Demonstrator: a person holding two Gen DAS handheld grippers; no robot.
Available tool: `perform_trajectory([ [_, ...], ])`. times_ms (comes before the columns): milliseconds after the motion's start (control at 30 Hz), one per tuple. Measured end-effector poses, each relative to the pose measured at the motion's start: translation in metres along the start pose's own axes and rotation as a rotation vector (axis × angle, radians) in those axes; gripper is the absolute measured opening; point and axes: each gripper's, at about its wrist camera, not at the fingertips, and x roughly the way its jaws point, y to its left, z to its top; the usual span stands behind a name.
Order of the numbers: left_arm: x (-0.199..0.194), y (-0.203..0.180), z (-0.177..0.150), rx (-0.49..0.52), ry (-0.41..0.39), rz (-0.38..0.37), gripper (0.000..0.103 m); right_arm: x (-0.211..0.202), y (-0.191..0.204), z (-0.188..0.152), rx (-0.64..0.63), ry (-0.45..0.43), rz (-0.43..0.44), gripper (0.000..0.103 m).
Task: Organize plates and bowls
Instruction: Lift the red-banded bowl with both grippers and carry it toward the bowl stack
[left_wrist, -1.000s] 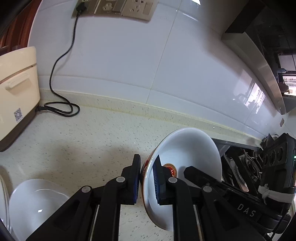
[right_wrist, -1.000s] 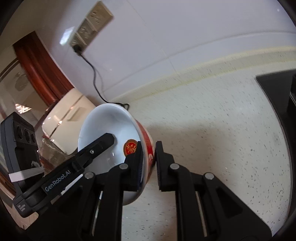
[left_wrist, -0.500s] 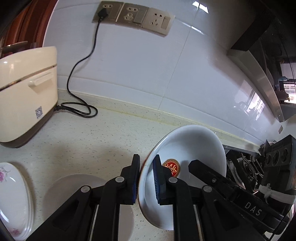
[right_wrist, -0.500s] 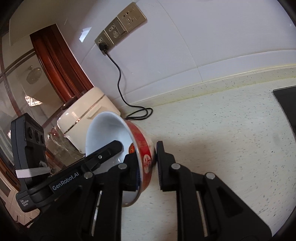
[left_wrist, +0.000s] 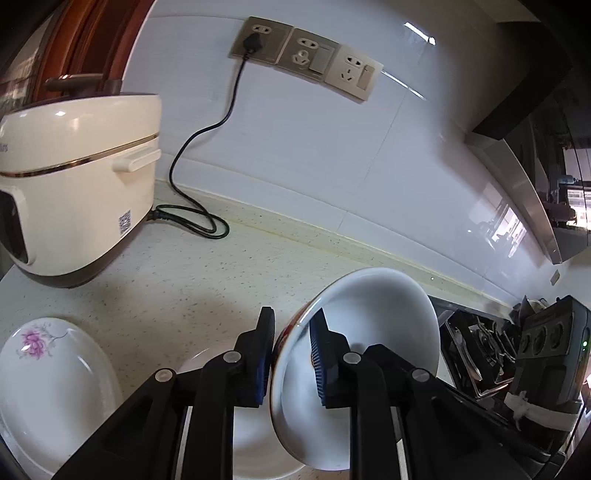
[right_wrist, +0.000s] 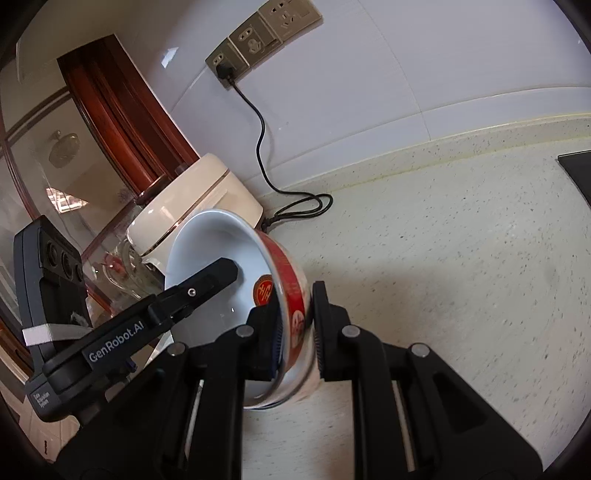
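Gripping one bowl (left_wrist: 373, 325) from two sides: left gripper (left_wrist: 290, 354) takes the near rim, right gripper (right_wrist: 297, 332) the far rim, one pad inside the wall and one outside on each.

- Right jaws: nearly shut, clamped on the red-banded wall.
- Left jaws: narrow gap, have just been opening a little. The rim is between them, and the pads look to be in contact.
- Bowl: off the counter (left_wrist: 221, 273), tipped on edge so the white inside faces both cameras, just over a plain plate (left_wrist: 255, 443). A floral plate (left_wrist: 48, 387) sits to the left, near the cooker (left_wrist: 74, 192).

Judgement: two opposed rim grips keep a heavy, glazed bowl from swinging, which one pinch would not prevent. The bowl hangs above the plate, so this looks like a stacking step. The loosening left grip suggests release is near. Risk: the bowl pivots on the right pads if the left lets go while it hangs tilted.
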Motion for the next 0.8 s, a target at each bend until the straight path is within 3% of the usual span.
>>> perform_trajectory([
  [400,-0.001,0.036,-0.007,0.000,0.068,-0.062,0.020,0.005,0.043,-0.009,0.004,0.074,-0.182,0.018],
  [800,0.005,0.059,-0.012,0.005,0.116,-0.044,0.024,0.028,0.050,-0.031,0.055,0.142,-0.227,0.018],
])
